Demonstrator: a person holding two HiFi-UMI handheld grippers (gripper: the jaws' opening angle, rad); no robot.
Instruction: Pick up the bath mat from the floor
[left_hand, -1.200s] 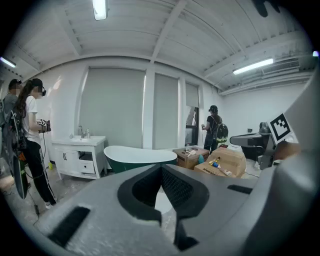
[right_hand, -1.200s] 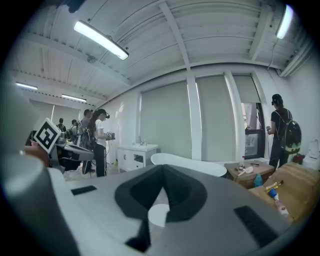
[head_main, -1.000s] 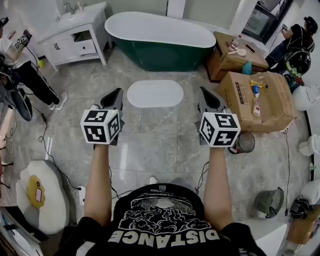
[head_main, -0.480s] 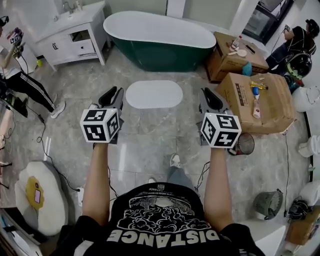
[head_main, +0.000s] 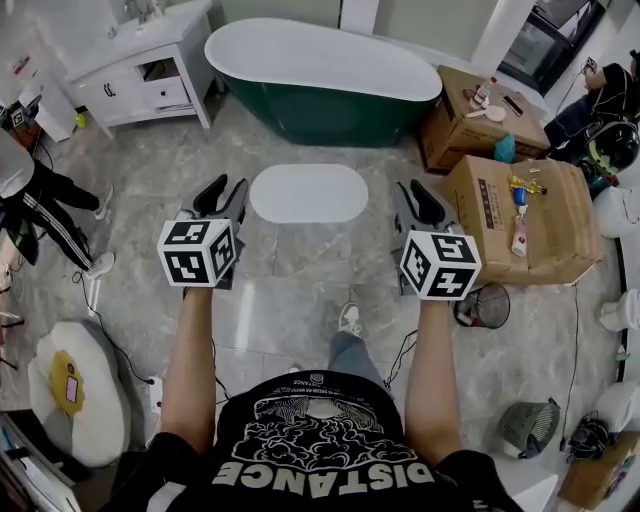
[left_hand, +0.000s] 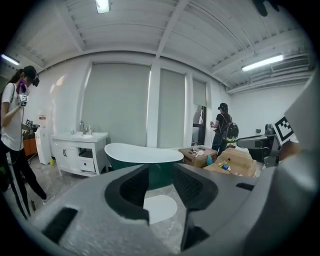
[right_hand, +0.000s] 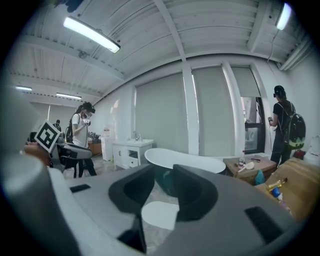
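Observation:
The bath mat (head_main: 308, 193) is a white oval lying flat on the grey tiled floor in front of the bathtub. It also shows low between the jaws in the left gripper view (left_hand: 160, 208) and the right gripper view (right_hand: 159, 214). My left gripper (head_main: 222, 187) is held in the air, short of the mat's left end. My right gripper (head_main: 415, 190) hovers short of its right end. Both point forward at the mat from well above the floor. The jaws of the left gripper (left_hand: 160, 173) and the right gripper (right_hand: 162, 173) are opening, with nothing between them.
A green and white bathtub (head_main: 320, 75) stands beyond the mat, a white vanity (head_main: 140, 65) at back left. Cardboard boxes (head_main: 520, 205) and a wire basket (head_main: 483, 305) sit to the right. A bystander (head_main: 50, 190) stands left, above a round cushion (head_main: 80, 390).
Both grippers' jaws have parted from shut. The wearer has stepped forward, so a shoe now shows below the grippers. The bystander at left has shifted.

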